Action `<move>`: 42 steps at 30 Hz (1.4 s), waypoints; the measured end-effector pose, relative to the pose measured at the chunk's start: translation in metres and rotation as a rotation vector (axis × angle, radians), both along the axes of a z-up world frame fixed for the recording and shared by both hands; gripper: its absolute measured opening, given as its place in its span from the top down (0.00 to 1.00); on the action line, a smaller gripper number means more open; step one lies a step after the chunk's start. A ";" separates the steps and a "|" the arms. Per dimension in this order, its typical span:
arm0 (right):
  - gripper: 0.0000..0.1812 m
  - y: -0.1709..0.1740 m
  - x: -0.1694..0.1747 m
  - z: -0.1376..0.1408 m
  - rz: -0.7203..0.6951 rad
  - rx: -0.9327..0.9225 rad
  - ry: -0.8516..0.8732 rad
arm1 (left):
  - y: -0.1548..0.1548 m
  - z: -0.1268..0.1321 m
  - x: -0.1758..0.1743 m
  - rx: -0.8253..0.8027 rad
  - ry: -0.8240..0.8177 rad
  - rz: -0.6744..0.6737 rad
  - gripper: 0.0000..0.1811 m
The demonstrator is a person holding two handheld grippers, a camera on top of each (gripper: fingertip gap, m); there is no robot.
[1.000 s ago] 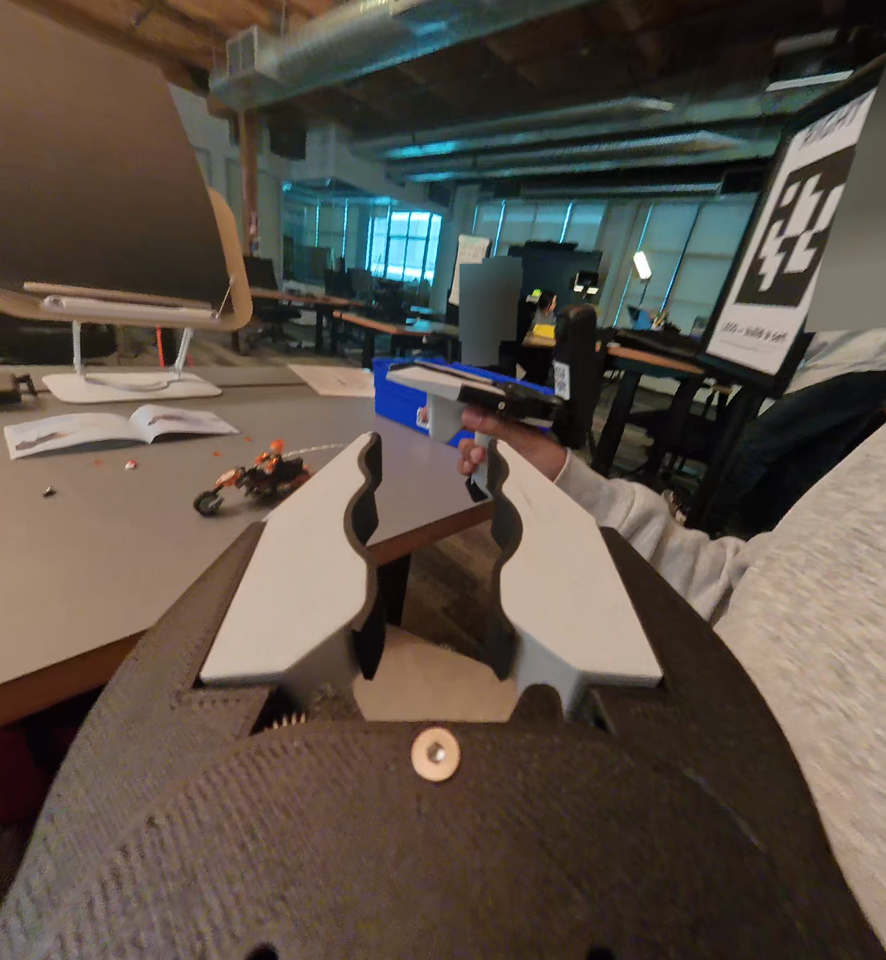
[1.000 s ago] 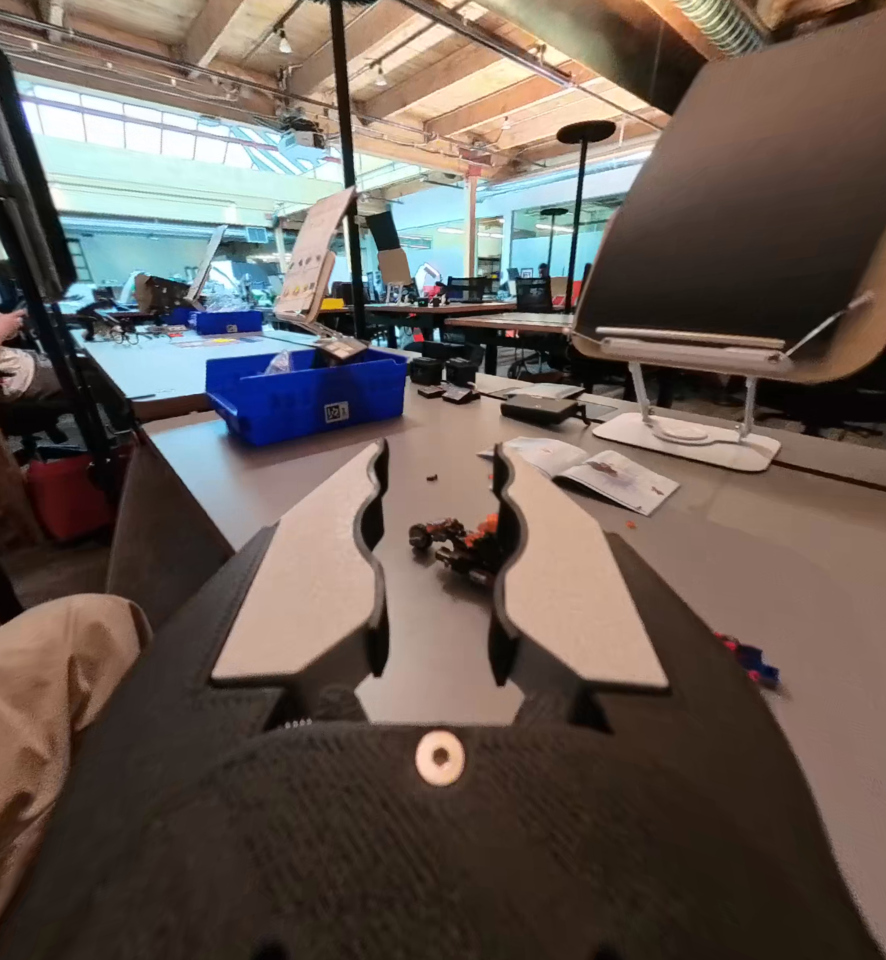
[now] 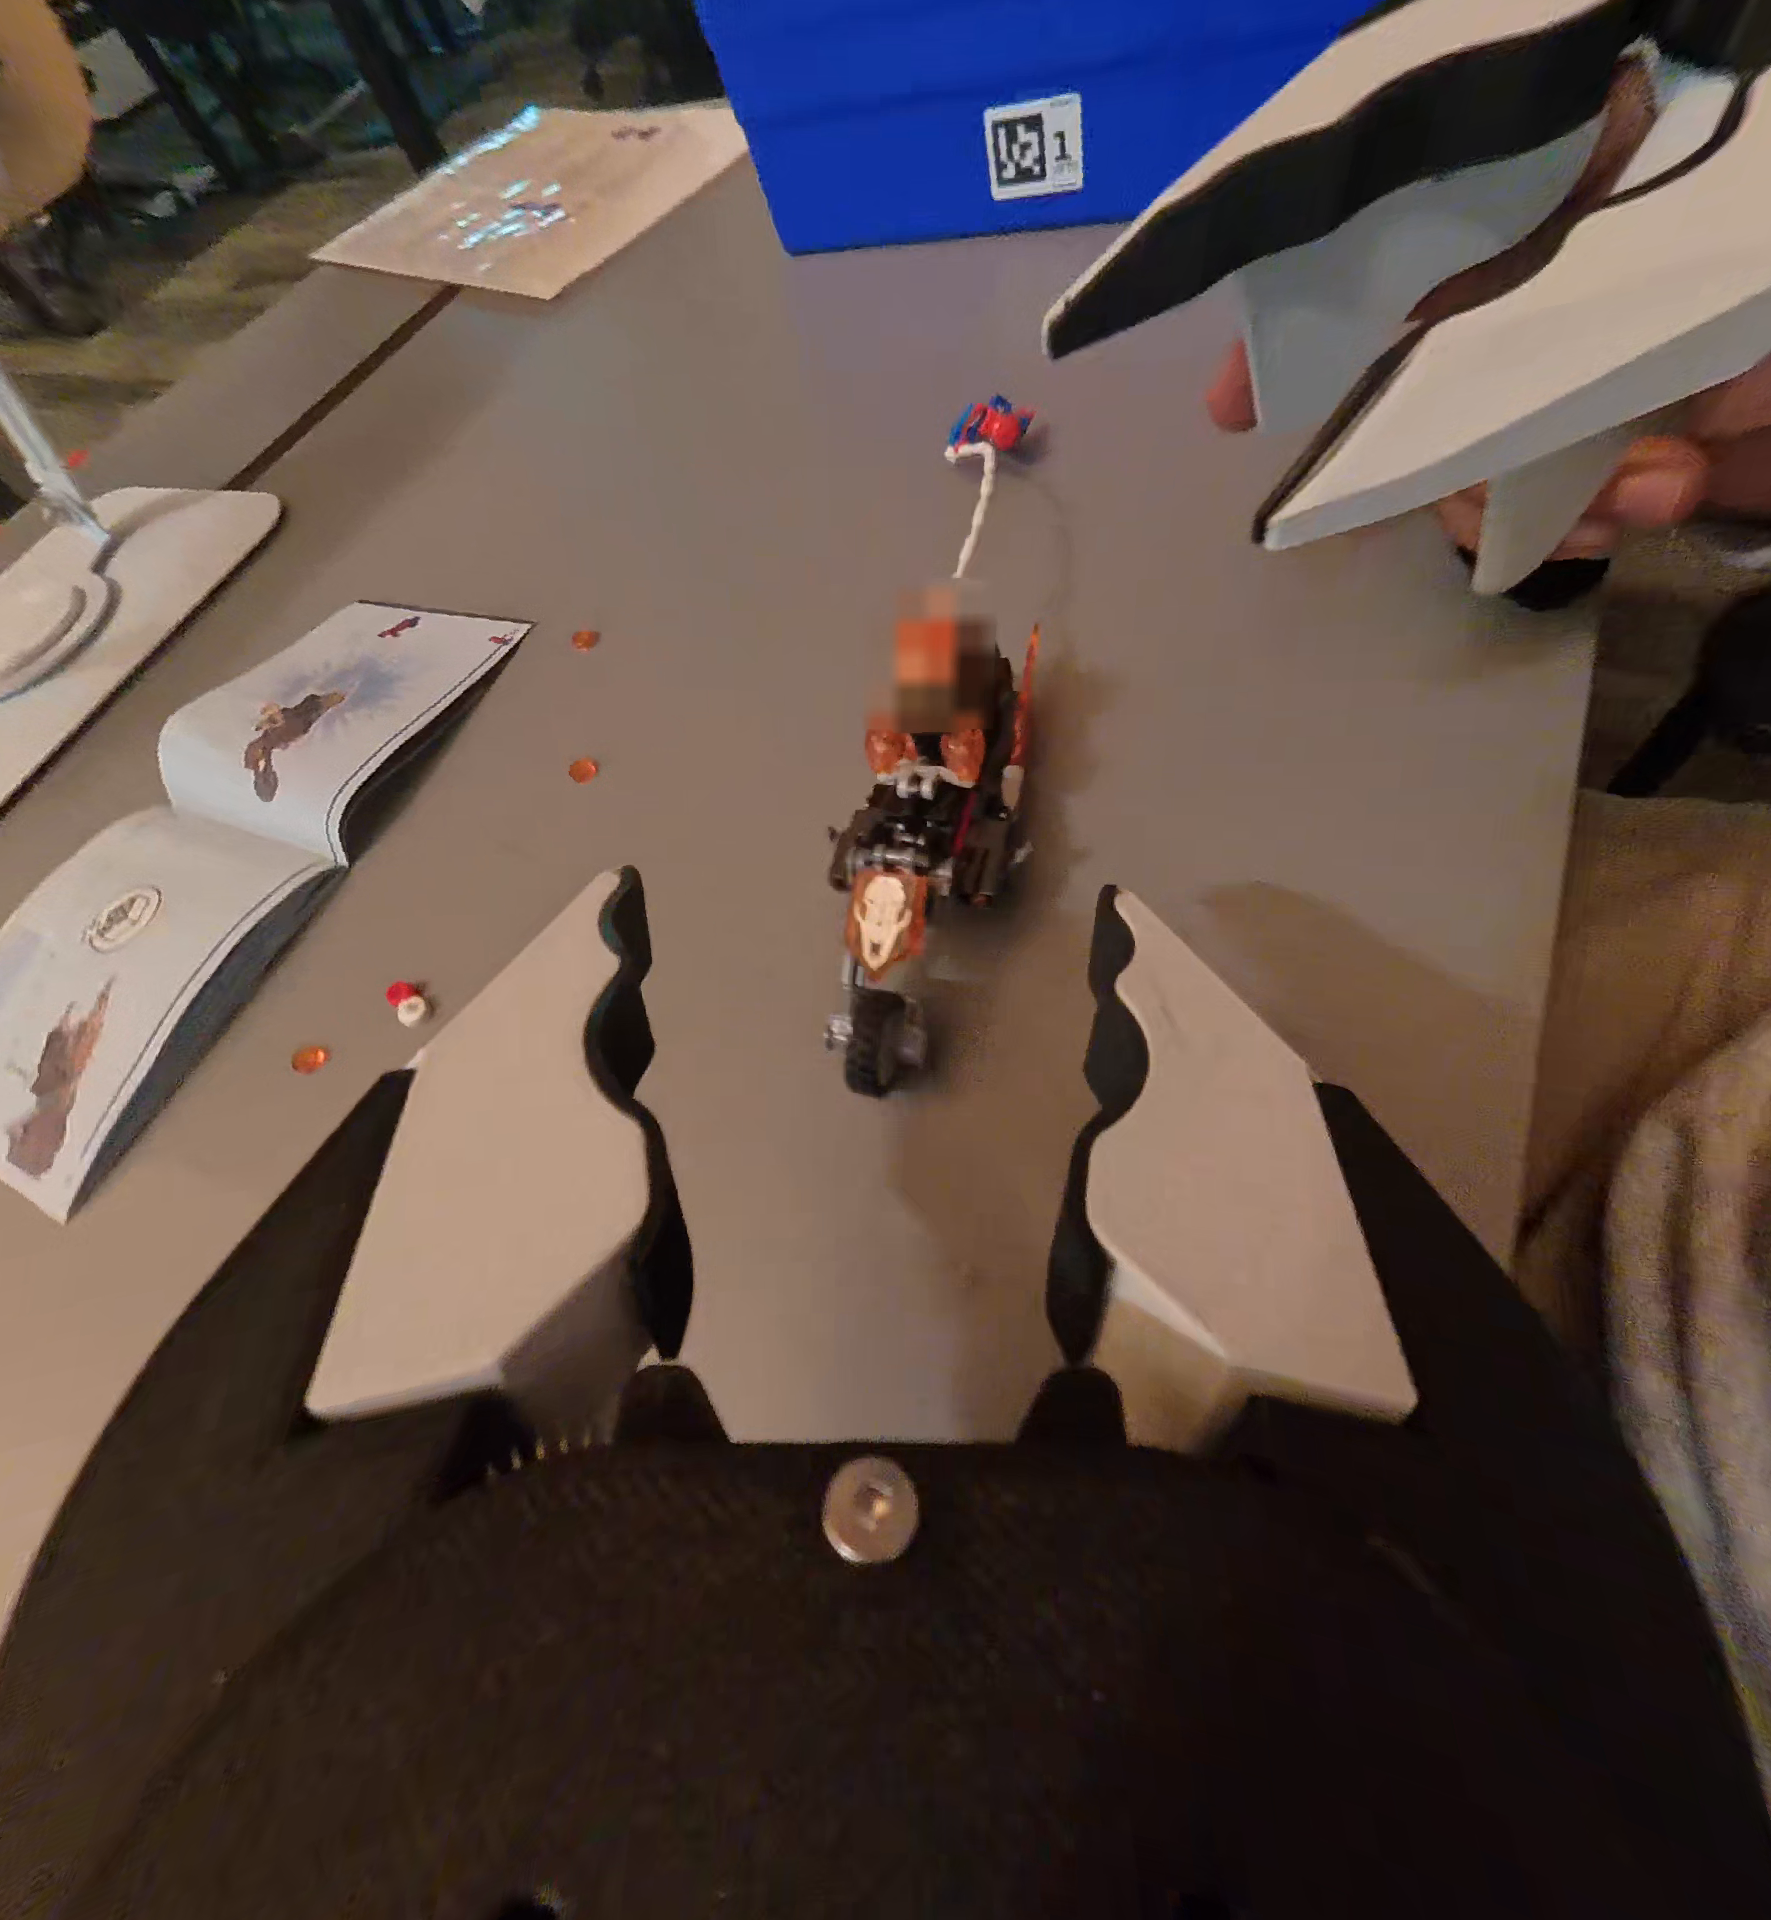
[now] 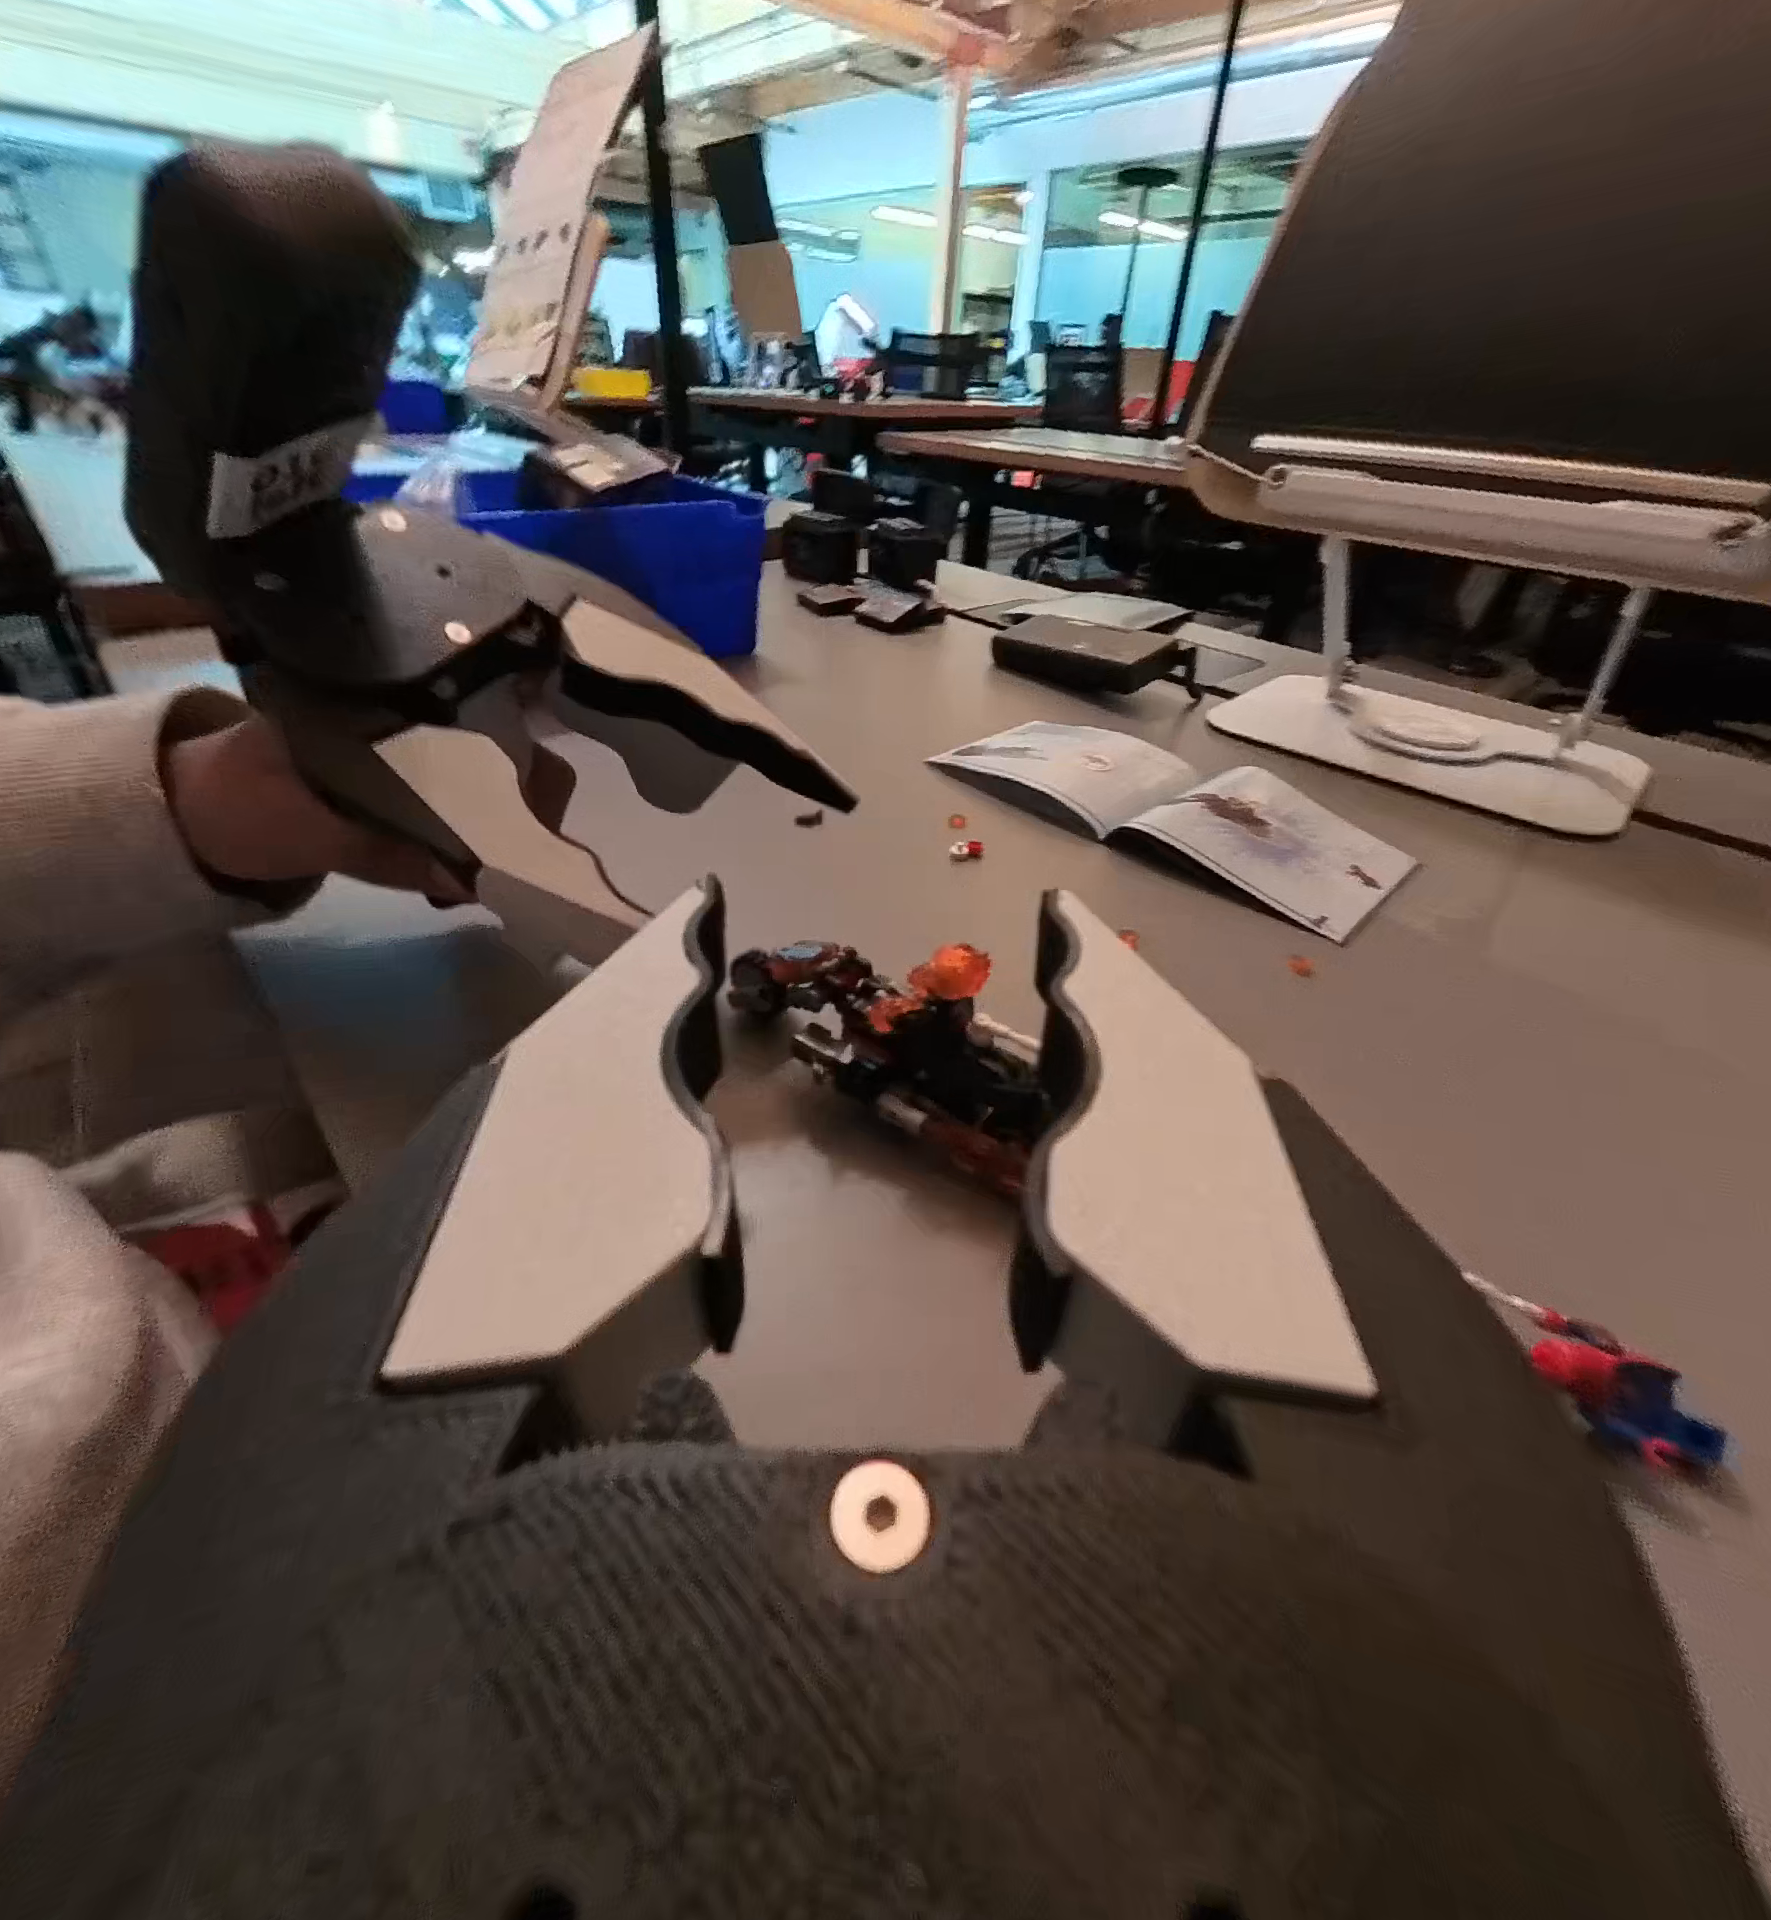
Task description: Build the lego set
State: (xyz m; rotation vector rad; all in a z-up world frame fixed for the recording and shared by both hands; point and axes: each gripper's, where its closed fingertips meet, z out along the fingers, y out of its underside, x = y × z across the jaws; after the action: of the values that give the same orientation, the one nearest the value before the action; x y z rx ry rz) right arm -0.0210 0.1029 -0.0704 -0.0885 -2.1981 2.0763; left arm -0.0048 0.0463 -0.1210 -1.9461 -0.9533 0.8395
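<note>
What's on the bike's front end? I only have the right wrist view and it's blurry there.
Observer: An orange plate with a white skull sits above the front wheel of the motorcycle.
Operator: Where does the white cord go?
Observer: The cord runs from the red and blue figure toward the bike's rear; the join itself is hidden.
Operator: Left gripper state?
Observer: The left gripper is open and empty, and the bike faces it head-on, front wheel nearest.
</note>
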 end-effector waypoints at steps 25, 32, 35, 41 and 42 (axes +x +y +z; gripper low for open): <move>0.64 -0.004 -0.060 0.011 0.122 -0.104 -0.173 | 0.007 -0.007 -0.015 0.110 -0.055 -0.163 0.61; 0.66 0.024 -0.079 0.032 0.077 -0.322 -0.286 | 0.008 -0.005 -0.013 0.091 -0.017 -0.167 0.63; 0.65 0.018 -0.075 0.028 0.076 -0.277 -0.258 | 0.009 -0.005 -0.013 0.093 -0.021 -0.168 0.63; 0.67 0.014 -0.071 0.028 0.054 -0.260 -0.170 | 0.006 0.000 -0.011 0.137 -0.008 -0.159 0.64; 0.67 0.014 -0.071 0.028 0.049 -0.260 -0.164 | 0.005 0.002 -0.011 0.149 -0.005 -0.154 0.64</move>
State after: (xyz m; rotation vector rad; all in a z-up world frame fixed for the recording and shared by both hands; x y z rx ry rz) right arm -0.0924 0.1165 -0.0421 -0.2378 -2.0176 2.4534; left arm -0.0157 0.0510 -0.1191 -1.8673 -0.8322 0.6574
